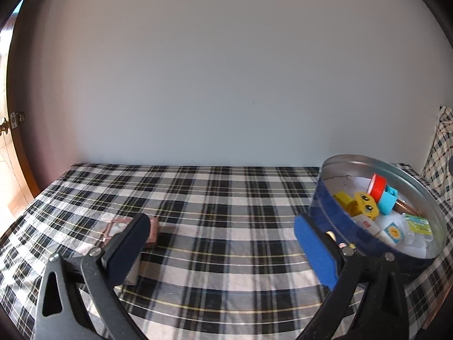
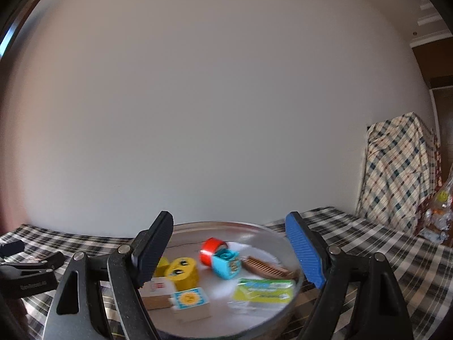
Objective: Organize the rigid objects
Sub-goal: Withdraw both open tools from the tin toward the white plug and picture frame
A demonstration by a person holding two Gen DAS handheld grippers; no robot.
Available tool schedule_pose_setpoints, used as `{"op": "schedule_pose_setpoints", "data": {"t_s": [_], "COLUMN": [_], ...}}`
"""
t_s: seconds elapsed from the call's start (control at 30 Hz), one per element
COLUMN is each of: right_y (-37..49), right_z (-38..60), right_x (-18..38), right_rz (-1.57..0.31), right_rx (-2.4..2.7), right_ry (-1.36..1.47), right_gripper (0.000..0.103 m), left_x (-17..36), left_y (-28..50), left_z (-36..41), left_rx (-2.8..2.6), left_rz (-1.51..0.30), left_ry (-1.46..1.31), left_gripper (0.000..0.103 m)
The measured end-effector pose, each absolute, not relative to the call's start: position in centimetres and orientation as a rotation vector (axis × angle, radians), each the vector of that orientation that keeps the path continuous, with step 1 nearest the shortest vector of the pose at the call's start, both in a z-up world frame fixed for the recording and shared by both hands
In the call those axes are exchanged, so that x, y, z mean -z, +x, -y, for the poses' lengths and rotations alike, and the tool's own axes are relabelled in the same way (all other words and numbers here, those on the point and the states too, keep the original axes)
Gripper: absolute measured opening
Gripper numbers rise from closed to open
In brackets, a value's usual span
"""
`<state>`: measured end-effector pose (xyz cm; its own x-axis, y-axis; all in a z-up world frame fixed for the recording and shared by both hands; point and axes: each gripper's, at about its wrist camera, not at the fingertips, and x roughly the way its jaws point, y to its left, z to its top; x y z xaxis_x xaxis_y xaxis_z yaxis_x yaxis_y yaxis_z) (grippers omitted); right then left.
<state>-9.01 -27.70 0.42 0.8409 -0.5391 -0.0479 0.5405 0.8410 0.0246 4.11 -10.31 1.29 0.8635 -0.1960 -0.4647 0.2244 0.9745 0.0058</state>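
Note:
A round blue tin [image 1: 334, 215] with a silver inside [image 2: 254, 232] stands on the plaid cloth at the right. It holds a red tape roll [image 1: 378, 187] [image 2: 211, 250], a cyan block [image 1: 387, 202] [image 2: 226, 263], a yellow face toy [image 1: 366, 204] [image 2: 181, 272], a wooden comb [image 2: 266, 267], a green packet [image 2: 263, 290] and small boxes. A pink flat case [image 1: 119, 228] lies on the cloth, partly behind my left finger. My left gripper [image 1: 222, 249] is open and empty above the cloth. My right gripper [image 2: 229, 255] is open and empty over the tin.
The plaid cloth [image 1: 226, 198] covers the surface up to a white wall. A plaid-covered object [image 2: 399, 172] stands at the far right with a plastic bag [image 2: 437, 218] beside it. A door with a knob [image 1: 5, 126] is at the far left.

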Motion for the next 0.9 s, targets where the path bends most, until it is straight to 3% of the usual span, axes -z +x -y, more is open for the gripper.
{"op": "schedule_pose_setpoints", "data": {"t_s": [0.9], "right_y": [-0.1], "right_z": [15.5], "right_x": [0.9], "right_rz": [-0.153], "right_rx": [0.337], "right_ry": [0.074], "right_gripper": [0.083], "left_x": [0.1], "left_y": [8.3], "left_z": [0.1], "left_rx": [0.151], "left_rz": [-0.633], "left_ry": [-0.026], "left_gripper": [0.102]}}
